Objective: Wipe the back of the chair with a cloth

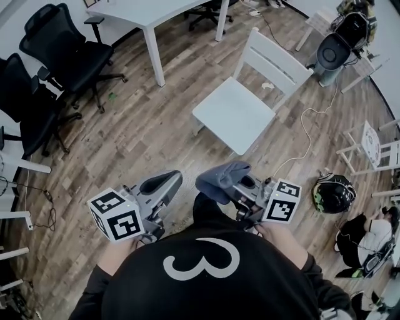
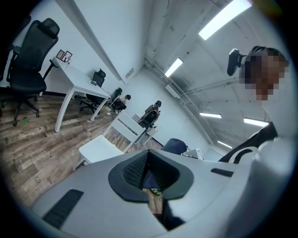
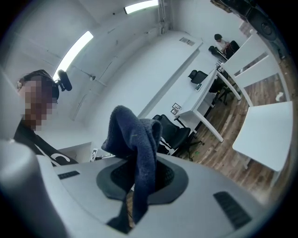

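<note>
A white wooden chair [image 1: 234, 112] stands on the wood floor ahead of me, its slatted back [image 1: 278, 62] on the far right side. My right gripper [image 1: 232, 184] is held near my chest, shut on a dark blue cloth [image 1: 220, 180] that bunches over its jaws. In the right gripper view the cloth [image 3: 135, 135] drapes up out of the gripper [image 3: 139, 174], and the chair seat [image 3: 265, 135] lies far to the right. My left gripper [image 1: 164, 184] is level with the right, shut and holding nothing. The left gripper view shows its pads pressed together [image 2: 149, 162] and the chair [image 2: 100, 148] beyond.
A white desk [image 1: 147, 15] stands behind the chair, with black office chairs [image 1: 62, 50] at the left. A grey round bin [image 1: 334, 53], a white cable [image 1: 306, 125], a black helmet [image 1: 333, 194] and small white chairs [image 1: 372, 147] lie to the right.
</note>
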A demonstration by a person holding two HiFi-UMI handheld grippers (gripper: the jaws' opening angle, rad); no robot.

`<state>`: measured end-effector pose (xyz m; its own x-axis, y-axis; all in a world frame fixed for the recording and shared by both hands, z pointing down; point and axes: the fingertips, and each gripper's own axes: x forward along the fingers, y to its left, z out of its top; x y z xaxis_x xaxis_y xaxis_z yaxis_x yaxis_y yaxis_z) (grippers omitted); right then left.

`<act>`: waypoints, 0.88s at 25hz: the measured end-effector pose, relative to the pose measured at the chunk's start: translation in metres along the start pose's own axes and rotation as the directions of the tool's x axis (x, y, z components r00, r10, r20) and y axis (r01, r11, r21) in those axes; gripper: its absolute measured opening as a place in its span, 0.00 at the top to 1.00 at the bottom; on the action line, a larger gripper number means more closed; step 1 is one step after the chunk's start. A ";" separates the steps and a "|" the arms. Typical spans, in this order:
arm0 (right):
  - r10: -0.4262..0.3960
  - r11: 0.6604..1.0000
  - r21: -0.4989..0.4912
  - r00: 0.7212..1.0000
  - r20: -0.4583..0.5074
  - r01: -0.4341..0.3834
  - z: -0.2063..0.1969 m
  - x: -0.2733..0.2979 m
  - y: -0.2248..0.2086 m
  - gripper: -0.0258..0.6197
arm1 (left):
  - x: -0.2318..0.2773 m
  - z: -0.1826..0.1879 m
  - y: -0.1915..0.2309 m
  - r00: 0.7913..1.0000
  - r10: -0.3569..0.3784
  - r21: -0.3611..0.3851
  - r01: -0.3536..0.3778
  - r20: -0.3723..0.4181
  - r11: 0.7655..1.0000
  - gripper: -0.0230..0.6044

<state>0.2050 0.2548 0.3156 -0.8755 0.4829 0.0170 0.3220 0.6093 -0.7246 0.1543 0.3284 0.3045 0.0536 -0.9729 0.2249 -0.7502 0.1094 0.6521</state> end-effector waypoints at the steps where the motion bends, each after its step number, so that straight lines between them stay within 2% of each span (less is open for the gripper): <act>1: 0.006 1.000 -0.001 1.000 0.001 -0.006 0.013 0.007 -0.011 0.88 | 0.011 0.010 0.010 1.000 0.008 -0.003 -0.008 -0.003 1.000 0.94; 6: -0.011 1.000 -0.002 1.000 0.020 0.011 0.090 0.024 -0.079 0.88 | 0.091 0.070 0.048 1.000 0.007 -0.002 -0.007 -0.022 1.000 0.94; 12: -0.103 0.994 -0.026 0.990 0.098 0.106 0.184 0.001 -0.152 0.88 | 0.188 0.137 0.059 0.998 -0.030 0.057 0.033 -0.055 0.998 0.94; 18: -0.202 0.978 -0.008 0.952 0.231 0.209 0.234 -0.040 -0.193 0.88 | 0.252 0.164 0.052 0.990 -0.078 0.100 0.089 -0.114 0.991 0.94; 22: -0.267 0.960 0.003 0.914 0.307 0.279 0.256 -0.063 -0.211 0.88 | 0.288 0.179 0.046 0.979 -0.131 0.129 0.152 -0.155 0.980 0.94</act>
<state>0.1003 -0.0653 0.2904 -0.9963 0.0856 -0.0026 0.0635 0.7180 -0.6931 0.0173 0.0169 0.2698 0.2533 -0.9353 0.2472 -0.8120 -0.0667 0.5798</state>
